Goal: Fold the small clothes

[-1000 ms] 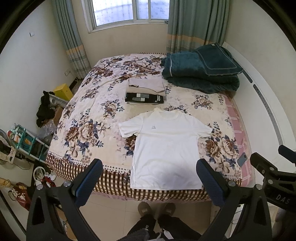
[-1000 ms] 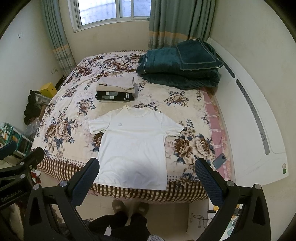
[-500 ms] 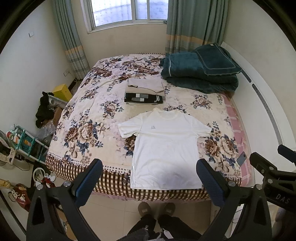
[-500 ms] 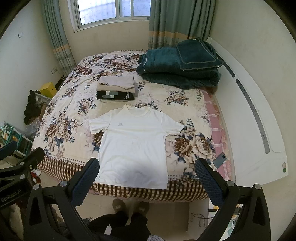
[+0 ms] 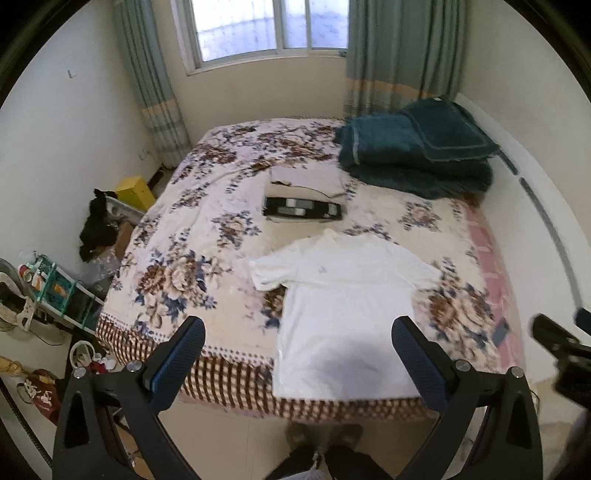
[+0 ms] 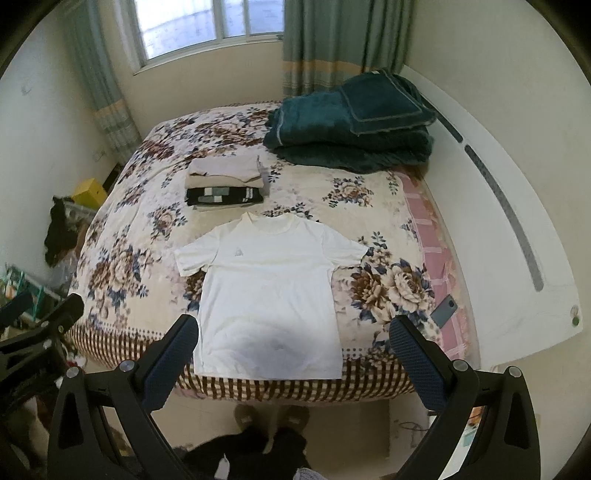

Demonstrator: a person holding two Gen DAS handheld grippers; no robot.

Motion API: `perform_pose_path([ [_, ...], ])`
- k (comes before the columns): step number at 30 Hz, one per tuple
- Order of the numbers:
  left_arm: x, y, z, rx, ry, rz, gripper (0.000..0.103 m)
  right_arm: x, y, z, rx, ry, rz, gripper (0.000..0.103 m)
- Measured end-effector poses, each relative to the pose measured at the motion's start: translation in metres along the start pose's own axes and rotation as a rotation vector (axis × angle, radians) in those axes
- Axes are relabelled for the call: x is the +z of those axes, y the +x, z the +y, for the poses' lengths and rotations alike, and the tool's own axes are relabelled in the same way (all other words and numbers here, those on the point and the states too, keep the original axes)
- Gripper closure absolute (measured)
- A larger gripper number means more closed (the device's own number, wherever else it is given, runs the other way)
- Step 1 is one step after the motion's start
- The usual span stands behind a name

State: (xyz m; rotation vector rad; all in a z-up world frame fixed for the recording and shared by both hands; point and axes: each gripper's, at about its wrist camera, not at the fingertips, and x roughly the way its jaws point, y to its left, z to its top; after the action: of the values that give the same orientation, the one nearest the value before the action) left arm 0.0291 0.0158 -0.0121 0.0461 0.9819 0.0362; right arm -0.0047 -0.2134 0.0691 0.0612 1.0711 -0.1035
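A white T-shirt (image 6: 269, 291) is seen spread flat at the lower centre of the frame, on the near edge of the floral bed (image 6: 388, 288). Both the left gripper (image 5: 297, 339) and the right gripper (image 6: 293, 338) are held above it, jaws wide apart, nothing gripped. A folded stack (image 6: 225, 182) is seen just beyond the collar.

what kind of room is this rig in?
A home bedroom, most likely. A bed with a floral cover fills the room, a folded teal quilt sits near the curtained window, and a white T-shirt lies flat beside a stack of folded clothes.
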Motion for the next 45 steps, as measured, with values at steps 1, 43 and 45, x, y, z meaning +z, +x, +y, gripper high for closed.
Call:
perform_pose_path([
  [1, 0.001, 0.013, 0.003, 0.004, -0.001, 0.005, 0.0, -0.007, 0.014, -0.004, -0.007, 0.016, -0.001, 0.0],
  [43, -0.02, 0.593, -0.103, 0.175, -0.129, 0.436, 0.0, -0.044, 0.82, -0.305, 0.301, 1.246, 0.277, 0.063],
  [45, -0.02, 0.598, -0.103, 0.177, -0.128, 0.445, 0.0, -0.031, 0.821, -0.297, 0.27, 1.205, 0.259, 0.092],
])
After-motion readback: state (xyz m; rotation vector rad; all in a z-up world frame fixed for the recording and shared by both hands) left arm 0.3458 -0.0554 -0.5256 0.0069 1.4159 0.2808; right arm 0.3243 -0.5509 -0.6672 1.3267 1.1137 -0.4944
